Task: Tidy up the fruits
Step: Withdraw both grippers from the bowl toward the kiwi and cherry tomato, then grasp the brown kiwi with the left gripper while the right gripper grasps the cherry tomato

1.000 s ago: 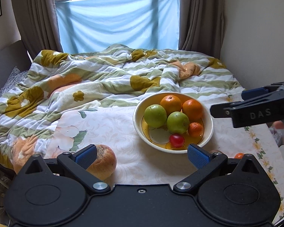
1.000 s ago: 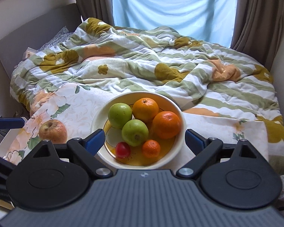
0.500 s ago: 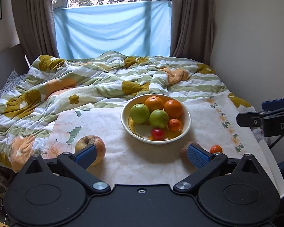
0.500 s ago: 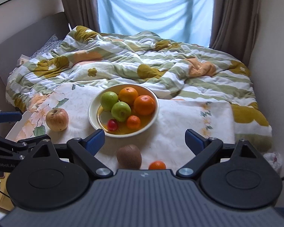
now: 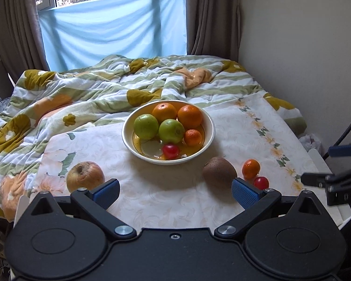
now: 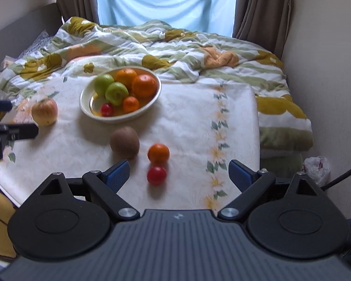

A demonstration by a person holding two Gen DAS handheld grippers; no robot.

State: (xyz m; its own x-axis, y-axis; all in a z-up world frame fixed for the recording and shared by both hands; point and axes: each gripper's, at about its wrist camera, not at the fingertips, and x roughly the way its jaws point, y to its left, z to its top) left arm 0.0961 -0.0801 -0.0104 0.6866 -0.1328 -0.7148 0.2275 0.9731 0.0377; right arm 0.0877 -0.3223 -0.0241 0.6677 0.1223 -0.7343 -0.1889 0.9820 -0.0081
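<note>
A cream bowl (image 5: 208, 140) (image 6: 85, 107) on the floral cloth holds two green apples, two oranges, a small mandarin and a small red fruit. Loose on the cloth lie a yellow-red apple (image 5: 85, 176) (image 6: 44, 111), a brown kiwi (image 5: 219, 172) (image 6: 124, 142), a small mandarin (image 5: 251, 169) (image 6: 158, 153) and a small red fruit (image 5: 261, 183) (image 6: 156, 175). My left gripper (image 5: 175, 193) is open and empty, near the cloth's front edge. My right gripper (image 6: 179, 175) is open and empty, with the red fruit between its fingers' line of sight.
A rumpled striped quilt (image 5: 100, 89) covers the bed behind the cloth. A wall (image 5: 304, 46) runs along the right side. A white plastic bag (image 6: 316, 168) lies on the floor at the right. Curtains and a blue sheet hang at the window behind.
Both grippers have pulled back and up from the bowl. The kiwi, the small mandarin and the loose red fruit have come into view. Both stay open.
</note>
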